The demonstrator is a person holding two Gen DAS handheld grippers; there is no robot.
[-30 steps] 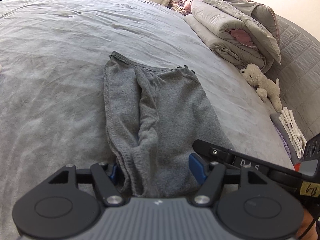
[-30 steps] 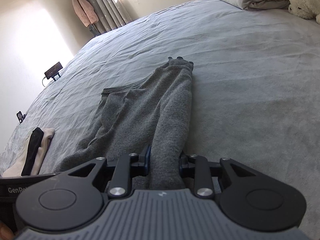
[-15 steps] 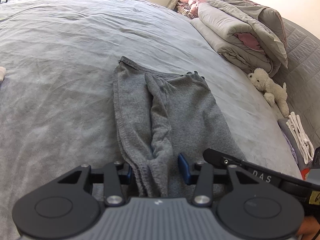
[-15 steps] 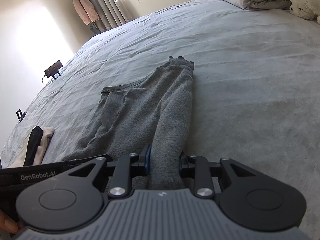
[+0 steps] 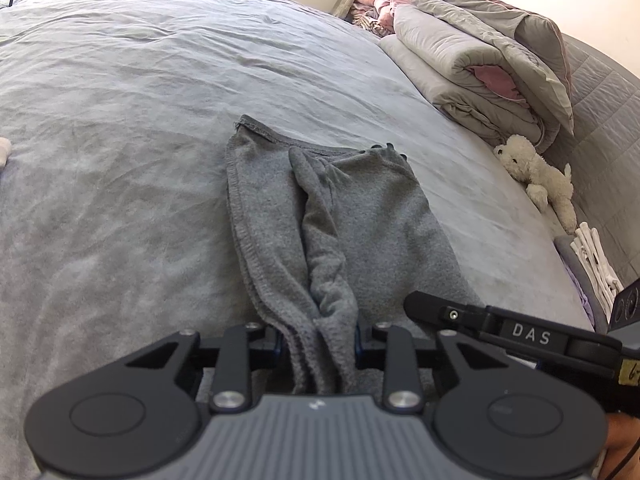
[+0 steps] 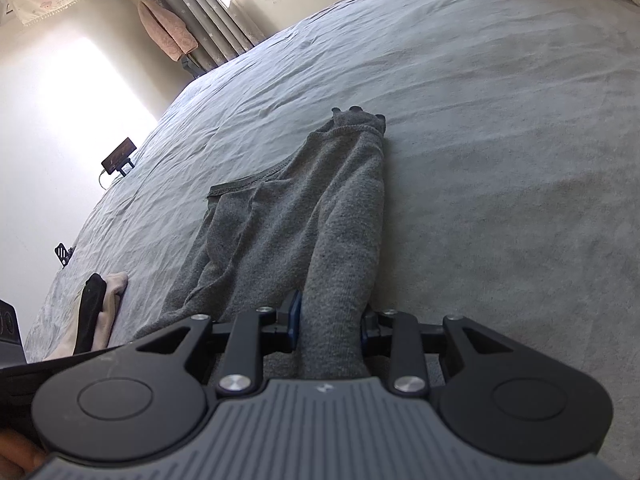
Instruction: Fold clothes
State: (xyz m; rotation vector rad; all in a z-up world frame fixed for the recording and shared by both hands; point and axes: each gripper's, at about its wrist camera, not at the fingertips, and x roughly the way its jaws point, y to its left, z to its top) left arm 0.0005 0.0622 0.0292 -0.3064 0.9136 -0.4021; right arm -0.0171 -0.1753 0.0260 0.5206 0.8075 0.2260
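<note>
Wrinkled grey bedsheet [image 5: 140, 128] carries the dark grey fleece garment [image 5: 360, 216] lengthwise, its near hem at six o'clock pinched by the closing left tool [image 5: 318, 344] and, jaws easing, right tool [image 6: 330, 326], probably for folding away.

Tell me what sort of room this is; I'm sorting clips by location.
Most likely a bedroom: the work surface is a wide bed, with a folded duvet and a plush toy by its padded headboard.
</note>
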